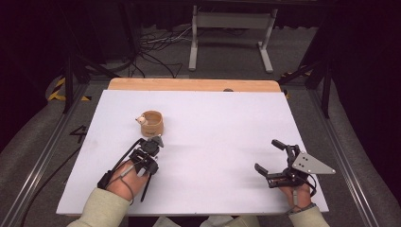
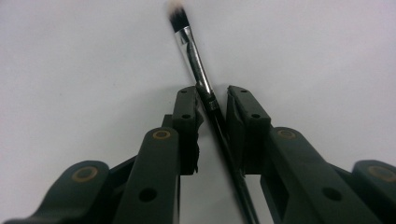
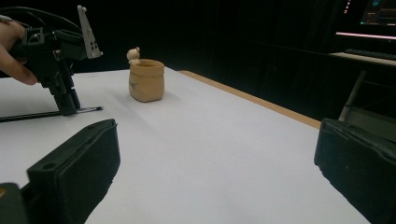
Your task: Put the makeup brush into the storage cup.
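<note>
- The left gripper (image 1: 152,147) is down at the table (image 1: 217,142), at the left and a little nearer than the middle, its jaws straddling a thin makeup brush (image 2: 201,79).
- In the left gripper view the brush's dark handle runs up between the two jaws and its metal ferrule and bristle tip stick out beyond them; a sliver of white shows on each side of the handle, so I cannot tell whether the jaws already pinch it or only bracket it.
- In the right gripper view the brush (image 3: 51,113) lies flat on the table under that gripper (image 3: 67,105), so it looks not yet lifted.
- Just beyond the left gripper stands a small tan cup (image 1: 152,124) with a little bear figure on its rim, upright and apparently empty; it is close to the brush tip but not touching it.
- The right gripper (image 1: 274,158) rests at the near right, well apart from brush and cup, jaws spread wide and carrying nothing.
- My reading: the work is at the pick-up stage. Still left, most likely: firming the grip, raising the brush, and setting it in the cup.
</note>
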A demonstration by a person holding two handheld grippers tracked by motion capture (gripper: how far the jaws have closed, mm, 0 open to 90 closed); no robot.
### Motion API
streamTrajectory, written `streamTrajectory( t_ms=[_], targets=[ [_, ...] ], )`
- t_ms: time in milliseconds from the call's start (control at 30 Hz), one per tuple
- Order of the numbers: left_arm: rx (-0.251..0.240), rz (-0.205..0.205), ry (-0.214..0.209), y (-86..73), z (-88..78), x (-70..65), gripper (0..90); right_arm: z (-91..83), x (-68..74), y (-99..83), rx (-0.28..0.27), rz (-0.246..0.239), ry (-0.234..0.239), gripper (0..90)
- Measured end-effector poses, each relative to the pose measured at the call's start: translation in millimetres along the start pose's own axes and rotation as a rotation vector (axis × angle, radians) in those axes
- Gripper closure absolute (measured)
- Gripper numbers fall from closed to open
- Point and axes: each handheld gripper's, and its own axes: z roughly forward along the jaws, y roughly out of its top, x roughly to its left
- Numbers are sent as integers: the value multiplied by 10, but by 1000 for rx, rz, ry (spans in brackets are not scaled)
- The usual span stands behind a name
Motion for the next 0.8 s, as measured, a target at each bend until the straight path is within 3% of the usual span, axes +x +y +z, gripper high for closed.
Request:
streamTrajectory(
  t_ms=[100, 600, 667, 800],
  targets=[
    [5, 7, 6, 0, -2, -4, 818, -12, -4, 2, -2, 2, -5, 5],
    [30, 41, -3, 11, -23, -10, 827, -4, -5, -8, 2, 2, -4, 3],
    [6, 54, -29, -5, -122, -23, 827, -6, -5, -9, 3, 3, -3, 3],
    [-22, 74, -31, -5, -289, -43, 827, -2, -2, -12, 6, 4, -5, 3]
  ],
)
